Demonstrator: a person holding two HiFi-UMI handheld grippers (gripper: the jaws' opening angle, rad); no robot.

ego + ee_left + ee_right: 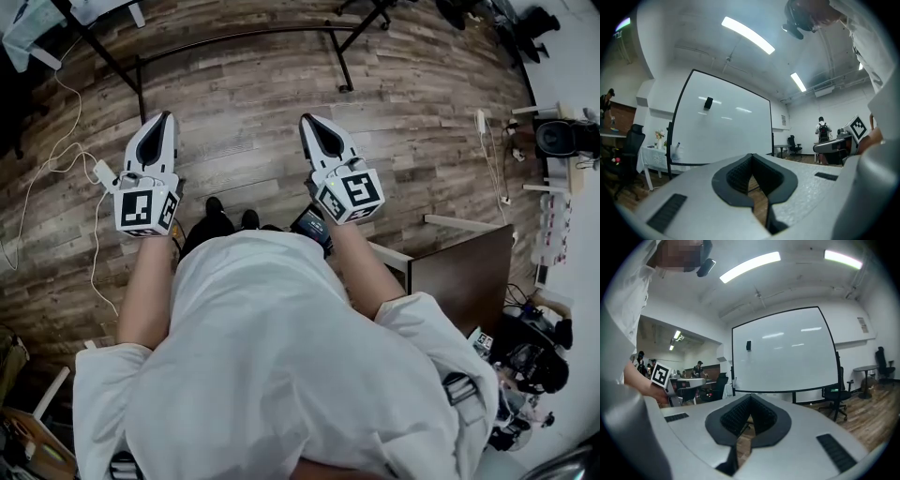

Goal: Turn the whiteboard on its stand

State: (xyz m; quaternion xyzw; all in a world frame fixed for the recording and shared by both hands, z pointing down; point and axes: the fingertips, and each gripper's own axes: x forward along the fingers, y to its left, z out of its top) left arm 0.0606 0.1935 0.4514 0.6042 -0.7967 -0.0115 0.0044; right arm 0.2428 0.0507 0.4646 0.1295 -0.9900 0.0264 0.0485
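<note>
Two grippers, both clamped shut on nothing: your left gripper [166, 120] at eleven o'clock, right gripper [309, 124] at one, whiteboard [785, 352] standing apart at twelve.

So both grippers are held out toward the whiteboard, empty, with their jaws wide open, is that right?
No. The jaws are closed, not wide open: the left gripper shows its tips together in the left gripper view, and the right gripper likewise in the right gripper view. Both do face the whiteboard, empty.
</note>
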